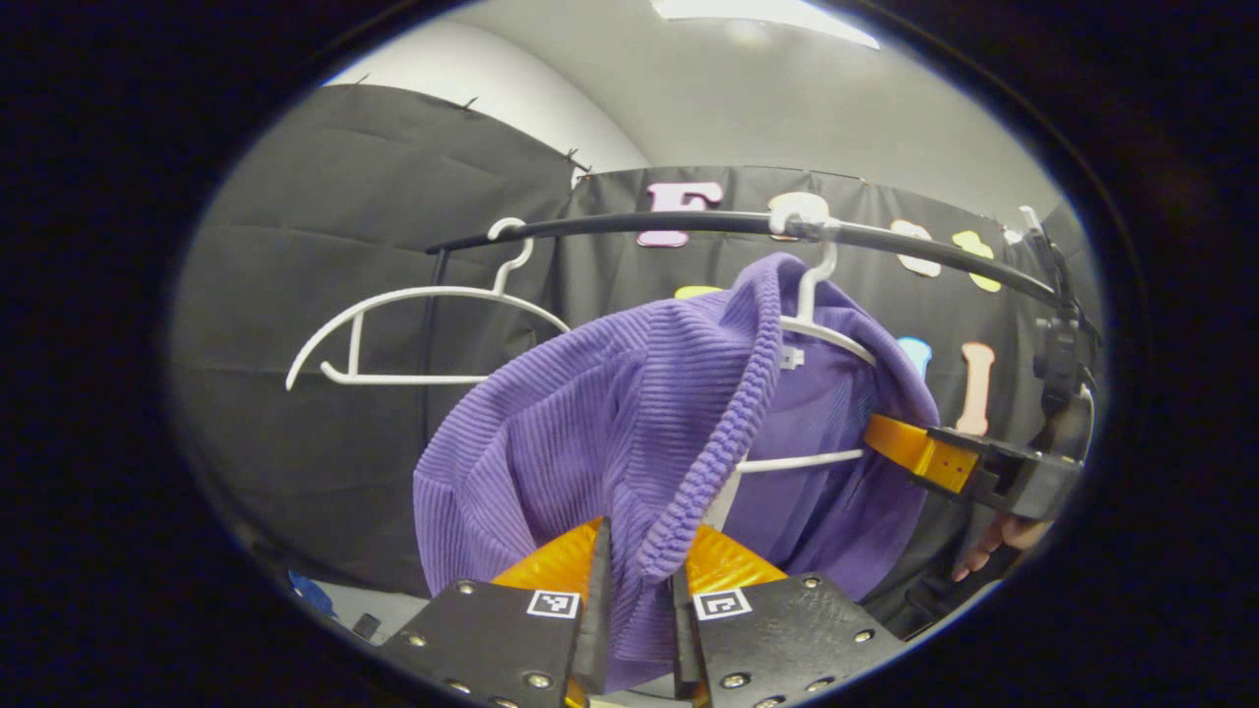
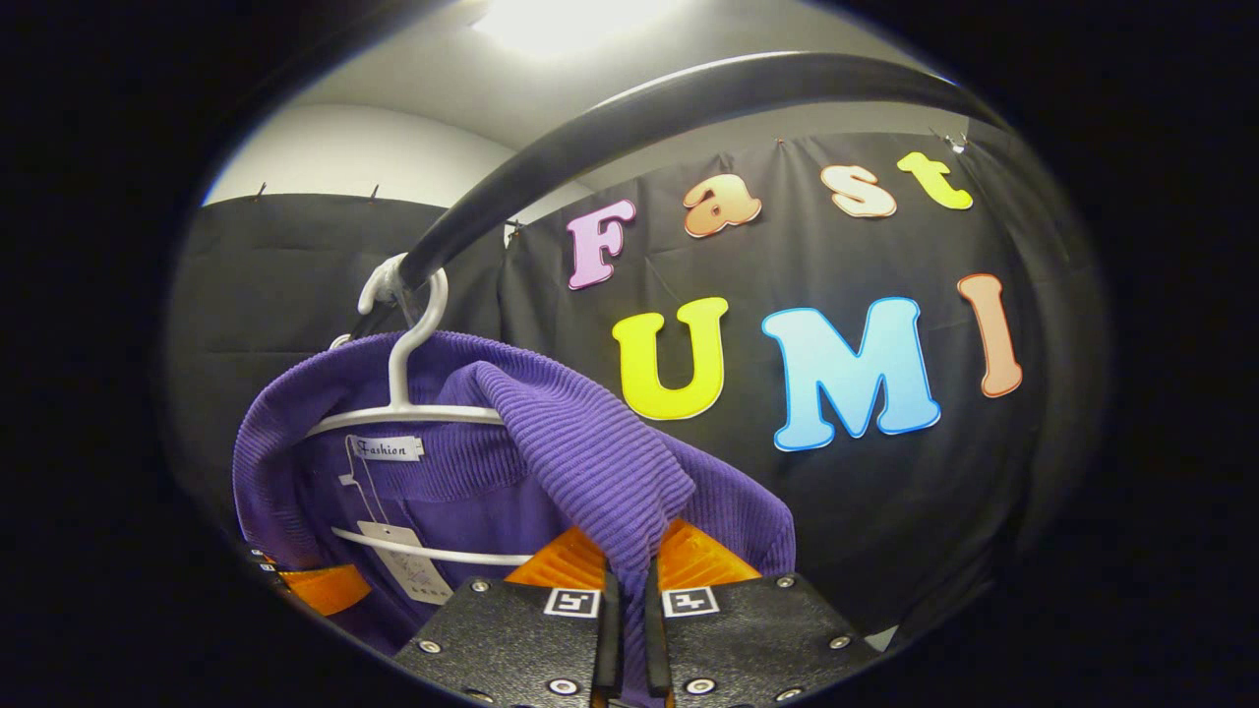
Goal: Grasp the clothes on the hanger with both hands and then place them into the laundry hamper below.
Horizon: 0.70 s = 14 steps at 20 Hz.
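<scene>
- A staged recording booth is shown, not a lived-in home.
- Black cloth (image 2: 846, 492) is pinned up as walls beneath a plain white ceiling (image 1: 787, 108).
- A dark clothes rail (image 1: 689, 224) carries white hangers (image 1: 413, 334).

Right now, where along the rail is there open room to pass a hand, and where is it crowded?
Free: the stretch of rail between the empty hanger and the hanger carrying the purple sweater. Also below the empty hanger, against the cloth wall. Crowded: around the sweater, where the left claw pinches its front edge and the right claw grips its other shoulder.
</scene>
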Available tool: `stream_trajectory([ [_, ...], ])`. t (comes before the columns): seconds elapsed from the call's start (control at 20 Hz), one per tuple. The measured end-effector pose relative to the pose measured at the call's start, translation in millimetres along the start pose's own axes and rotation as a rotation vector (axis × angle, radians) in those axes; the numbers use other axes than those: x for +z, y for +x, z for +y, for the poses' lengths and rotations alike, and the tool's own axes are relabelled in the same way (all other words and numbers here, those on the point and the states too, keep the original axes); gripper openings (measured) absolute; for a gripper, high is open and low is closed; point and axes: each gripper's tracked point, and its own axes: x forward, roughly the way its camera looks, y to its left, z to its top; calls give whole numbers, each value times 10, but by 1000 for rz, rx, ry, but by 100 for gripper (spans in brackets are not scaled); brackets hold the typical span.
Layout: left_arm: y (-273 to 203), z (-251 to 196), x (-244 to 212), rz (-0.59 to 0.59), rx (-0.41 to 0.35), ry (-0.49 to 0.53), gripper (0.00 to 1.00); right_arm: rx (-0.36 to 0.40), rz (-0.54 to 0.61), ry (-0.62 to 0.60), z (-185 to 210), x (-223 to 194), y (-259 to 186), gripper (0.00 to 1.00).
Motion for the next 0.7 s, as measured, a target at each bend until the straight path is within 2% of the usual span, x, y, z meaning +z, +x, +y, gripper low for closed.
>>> stream_trajectory([
  [0.05,49,-10,41,-11,-7,-6,18,18,0,-3,12,-1,-17,7],
  [0.1,78,-136,-14,3,-56,-41,9,39,1,-5,30,-2,-42,4],
  [0.15,71,-172,-19,6,-69,-62,10,57,-2,-1,44,21,-64,2],
  [0.2,60,-164,-12,4,-80,-69,3,74,-3,-1,61,34,-83,0],
  [0.25,34,-141,10,2,-74,-65,0,80,0,-8,51,35,-97,0],
  [0.35,-41,-114,46,-5,-64,-77,9,67,-21,-20,-21,104,-145,0],
  [0.45,-119,-94,62,-8,-63,-118,10,55,-43,-29,-89,154,-147,0],
  [0.5,-141,-75,85,-12,-60,-127,9,56,-51,-28,-99,167,-178,0],
  [0.55,-173,-15,119,-19,-49,-126,2,56,-56,-28,-104,163,-222,0],
  [0.65,-268,99,219,-39,-29,-125,9,45,-70,-33,-137,189,-278,0],
  [0.7,-322,175,284,-50,-18,-127,0,36,-79,-39,-165,206,-310,0],
])
